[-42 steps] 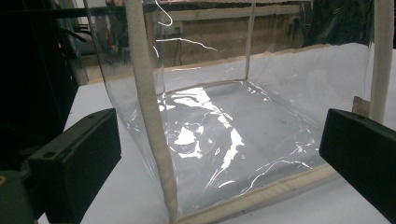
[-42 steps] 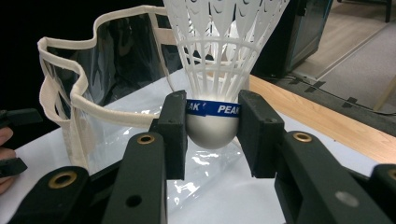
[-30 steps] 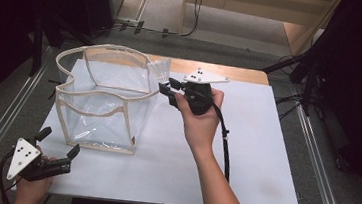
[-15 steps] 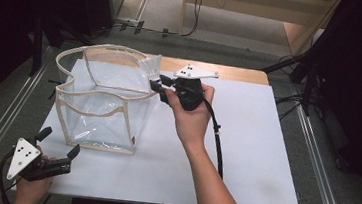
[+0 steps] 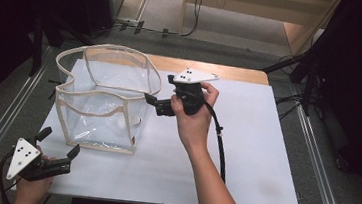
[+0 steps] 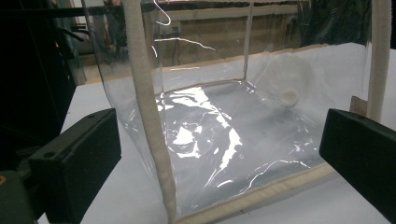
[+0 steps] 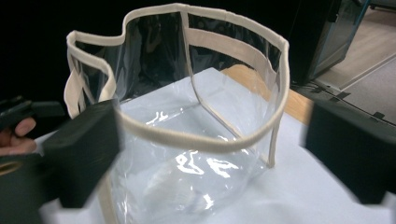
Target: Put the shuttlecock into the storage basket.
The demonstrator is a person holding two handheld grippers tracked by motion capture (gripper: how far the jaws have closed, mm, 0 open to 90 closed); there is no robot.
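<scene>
Judging nothing gripped yet: my right tool point(image 5: 153, 101) sits jaws apart at the clear bag point(image 5: 103, 102) rim, left tool point(image 5: 59, 146) apart, idle near the desk point(image 5: 264, 155) corner.

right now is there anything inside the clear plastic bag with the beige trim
The clear plastic bag with beige trim looks empty: through its walls only the white table top under it and glare show. A small pale round spot sits on one wall; what it is I cannot tell.
</scene>
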